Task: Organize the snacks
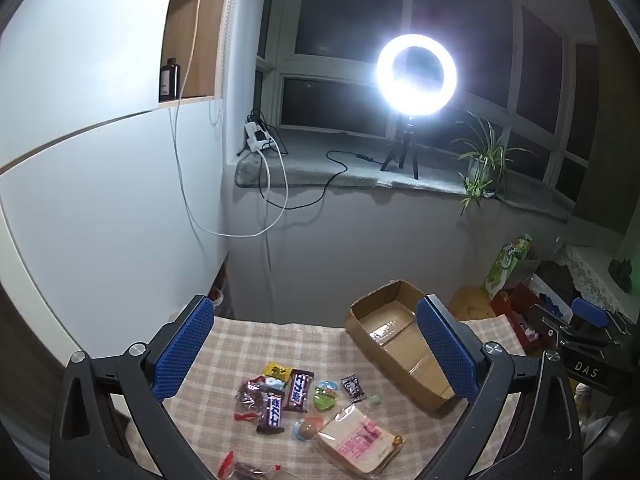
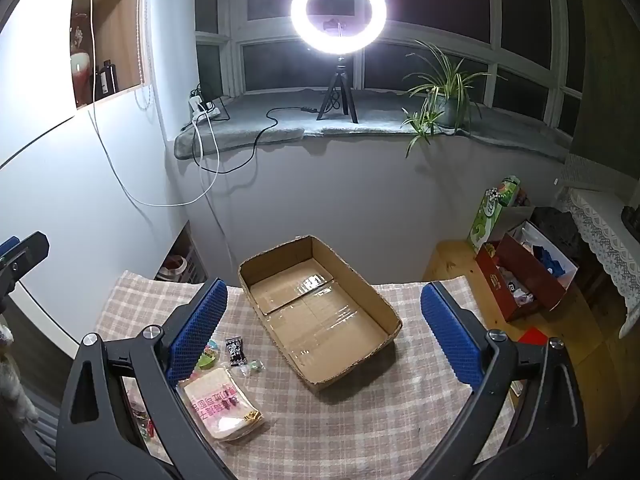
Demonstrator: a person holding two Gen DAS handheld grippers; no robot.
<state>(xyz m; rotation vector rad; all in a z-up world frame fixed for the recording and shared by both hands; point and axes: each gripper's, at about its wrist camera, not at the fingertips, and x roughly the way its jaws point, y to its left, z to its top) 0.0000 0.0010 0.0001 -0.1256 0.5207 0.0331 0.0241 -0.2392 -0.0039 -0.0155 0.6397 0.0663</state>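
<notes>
Both the left gripper and right gripper gape wide, empty. The bagged bread near the table's left edge looks soft and crushable; pinch its wrapper lightly for the cardboard box.

A ring light on the sill glares white; windows are dark, the room dim, fisheye edges curve and blacken.

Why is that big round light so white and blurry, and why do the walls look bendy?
Left wrist view: the ring light overexposes into a glowing halo, and the wall is washed out. Right wrist view: the same glare, plus shiny reflections on the tape inside the cardboard box. In both, the fisheye lens curves straight edges and darkens the corners.
</notes>
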